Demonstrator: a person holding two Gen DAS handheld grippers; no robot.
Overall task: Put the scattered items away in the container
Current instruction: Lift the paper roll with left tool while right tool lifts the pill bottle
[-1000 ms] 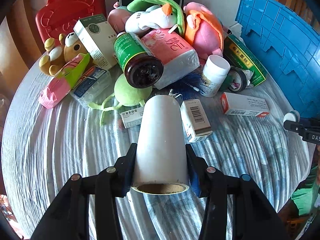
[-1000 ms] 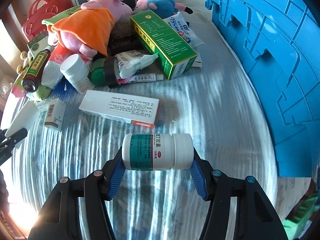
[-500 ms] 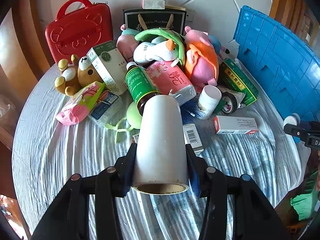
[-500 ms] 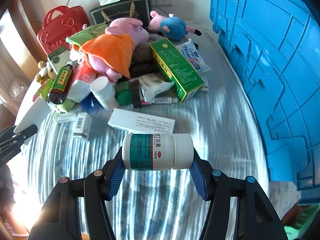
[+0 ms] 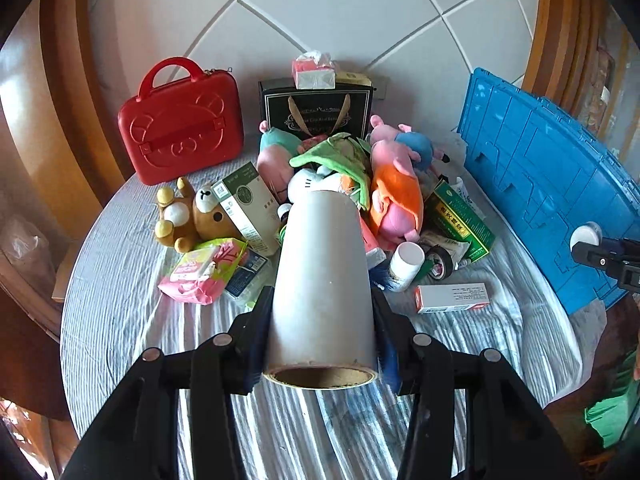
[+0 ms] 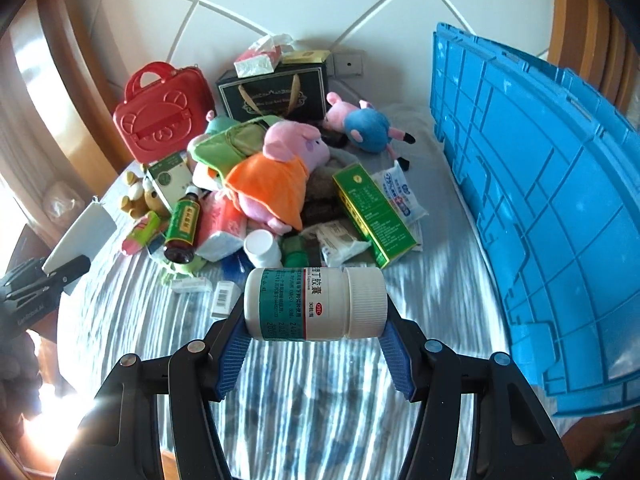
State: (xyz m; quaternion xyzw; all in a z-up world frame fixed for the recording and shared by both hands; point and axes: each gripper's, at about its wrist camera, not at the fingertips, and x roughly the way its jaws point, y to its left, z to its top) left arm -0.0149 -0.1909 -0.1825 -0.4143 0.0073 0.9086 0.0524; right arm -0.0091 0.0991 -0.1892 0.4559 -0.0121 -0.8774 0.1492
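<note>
White roll [image 5: 322, 276] and pill bottle [image 6: 316, 304] now hang higher above the table [image 5: 120, 280] than before. Left fingers [image 5: 260, 320] grip the roll; right fingers [image 6: 394, 356] grip the bottle.

Round table [image 5: 120, 320] — striped grey-white cloth cover; white tiled wall [image 5: 340, 20] behind; curved wooden panelling [image 5: 68, 100] at the left.
</note>
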